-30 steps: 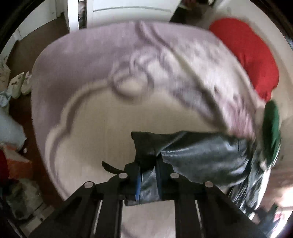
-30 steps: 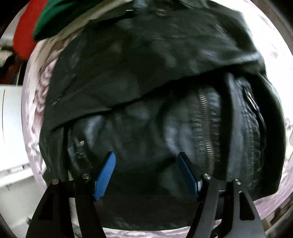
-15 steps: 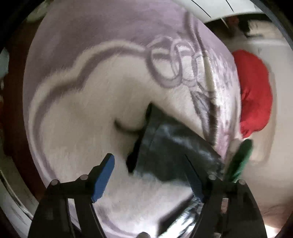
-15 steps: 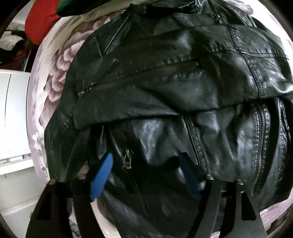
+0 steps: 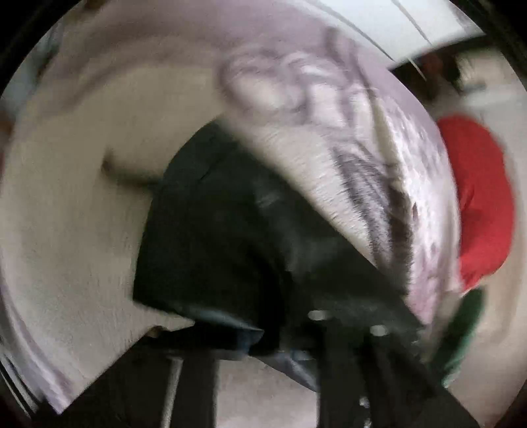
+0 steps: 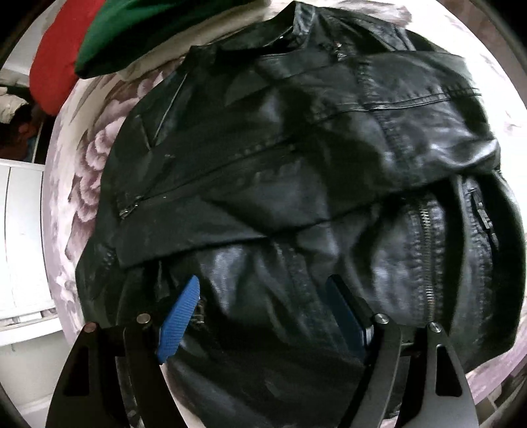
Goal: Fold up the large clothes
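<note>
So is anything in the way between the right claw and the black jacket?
No, nothing visible. The right claw hangs open right over the black leather jacket, with only jacket leather showing between its blue fingers.

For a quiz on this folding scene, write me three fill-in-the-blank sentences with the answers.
1. The garment on the bed is a ____ leather jacket.
2. The pads on the right gripper fingers are ____.
3. Beside the green cloth lies a ____ one.
Answers: black; blue; red
</note>
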A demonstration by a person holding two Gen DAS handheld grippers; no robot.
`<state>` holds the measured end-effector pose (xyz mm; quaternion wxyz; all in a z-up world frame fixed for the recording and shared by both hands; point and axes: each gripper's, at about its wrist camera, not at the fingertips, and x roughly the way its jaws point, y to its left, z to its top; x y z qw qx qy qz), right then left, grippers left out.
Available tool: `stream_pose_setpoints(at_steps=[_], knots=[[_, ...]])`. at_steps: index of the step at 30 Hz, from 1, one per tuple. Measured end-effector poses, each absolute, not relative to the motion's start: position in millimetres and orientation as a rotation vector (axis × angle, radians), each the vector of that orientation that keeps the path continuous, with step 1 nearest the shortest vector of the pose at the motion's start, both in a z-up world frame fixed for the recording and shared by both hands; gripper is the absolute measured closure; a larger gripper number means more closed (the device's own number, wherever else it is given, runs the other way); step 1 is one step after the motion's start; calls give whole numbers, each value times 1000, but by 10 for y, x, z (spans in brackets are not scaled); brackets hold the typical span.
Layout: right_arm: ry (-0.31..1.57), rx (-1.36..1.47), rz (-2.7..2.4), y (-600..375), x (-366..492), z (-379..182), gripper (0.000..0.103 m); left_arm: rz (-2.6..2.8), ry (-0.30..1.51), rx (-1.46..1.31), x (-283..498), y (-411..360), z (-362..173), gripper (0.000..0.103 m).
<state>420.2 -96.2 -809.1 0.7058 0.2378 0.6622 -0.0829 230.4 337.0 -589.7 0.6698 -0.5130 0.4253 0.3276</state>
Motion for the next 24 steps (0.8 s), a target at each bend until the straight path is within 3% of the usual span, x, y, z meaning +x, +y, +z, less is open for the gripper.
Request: stream_pose_setpoints(at_steps=[6, 8, 17, 24], knots=[[1414, 34, -346, -893, 4444, -8080, 22, 707, 940, -793, 2695, 3185, -5311, 97], [1435, -2, -327, -941, 4581, -8245, 22, 692, 911, -733, 2733, 3111, -5092, 97], [1444, 376, -124, -1759, 4549, -8141, 23, 483, 727, -486, 3315, 2052, -3919, 99], [1410, 650, -159, -2686, 4174, -7947, 23, 140, 800, -320, 4152, 273, -3874, 99]])
